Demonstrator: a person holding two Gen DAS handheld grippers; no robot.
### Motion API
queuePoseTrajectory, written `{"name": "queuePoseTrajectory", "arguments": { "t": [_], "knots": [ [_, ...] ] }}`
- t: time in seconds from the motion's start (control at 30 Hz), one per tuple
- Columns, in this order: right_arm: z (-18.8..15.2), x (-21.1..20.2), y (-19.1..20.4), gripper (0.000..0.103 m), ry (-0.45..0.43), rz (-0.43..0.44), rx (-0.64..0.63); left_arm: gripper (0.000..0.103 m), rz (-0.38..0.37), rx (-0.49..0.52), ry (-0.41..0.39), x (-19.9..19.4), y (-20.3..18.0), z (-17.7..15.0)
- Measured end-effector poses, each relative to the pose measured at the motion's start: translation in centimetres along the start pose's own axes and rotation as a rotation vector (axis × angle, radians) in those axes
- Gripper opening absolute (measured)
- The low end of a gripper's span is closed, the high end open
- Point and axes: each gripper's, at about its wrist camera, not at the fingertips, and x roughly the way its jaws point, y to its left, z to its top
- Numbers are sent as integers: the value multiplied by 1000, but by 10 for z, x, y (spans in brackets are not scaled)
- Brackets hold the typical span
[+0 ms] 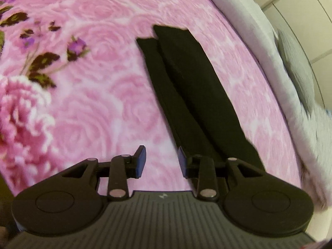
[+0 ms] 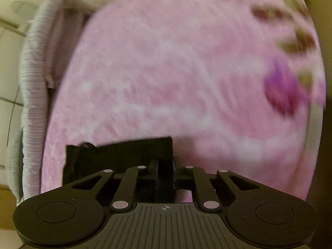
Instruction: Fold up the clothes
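A long black garment (image 1: 193, 87), folded into a narrow strip of two layers, lies on a pink rose-patterned blanket (image 1: 103, 83). My left gripper (image 1: 161, 160) stands open at the strip's near end. Its blue right pad (image 1: 182, 161) is at the cloth's left edge, and only pink blanket shows between the jaws. In the blurred right wrist view, my right gripper (image 2: 164, 167) is shut on an end of the black garment (image 2: 116, 153). The cloth fills the narrow gap between the fingers and spreads out to the left over the blanket (image 2: 176, 72).
The bed's pale edge (image 1: 249, 41) curves along the right, with a grey cushion (image 1: 298, 72) beyond it. In the right wrist view a striped grey-white mattress edge (image 2: 33, 95) runs down the left, with a tiled floor (image 2: 8, 66) past it. Flower prints (image 1: 41, 62) mark the blanket's left part.
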Motion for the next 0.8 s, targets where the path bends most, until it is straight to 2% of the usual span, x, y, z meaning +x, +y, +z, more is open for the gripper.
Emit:
{"name": "queuePoseTrajectory", "arguments": {
  "t": [0.17, 0.3, 0.43, 0.63, 0.67, 0.73, 0.77, 0.8],
  "knots": [
    [-16, 1, -8, 45, -2, 33, 73, 33, -39, -113, -60, 29, 8, 34],
    [-15, -2, -6, 47, -12, 45, 86, 34, -38, -167, -78, 58, 11, 57],
    [-13, -3, -8, 47, -15, 56, 105, 35, -13, -172, -65, 86, 11, 69],
    [-16, 1, -13, 47, -29, 91, 111, 35, -9, -87, -111, 108, 1, 71],
    [-16, 1, -14, 47, -31, 98, 114, 33, -10, -68, -117, 110, -1, 71],
    [-16, 2, -15, 46, -29, 119, 105, 1, -29, -15, -112, 109, -5, 73],
    [-16, 3, -15, 46, -26, 136, 103, 0, -44, 19, -114, 106, -7, 74],
    [-15, 3, -17, 35, -21, 151, 104, 0, -61, 60, -132, 97, -9, 74]
  ]
}}
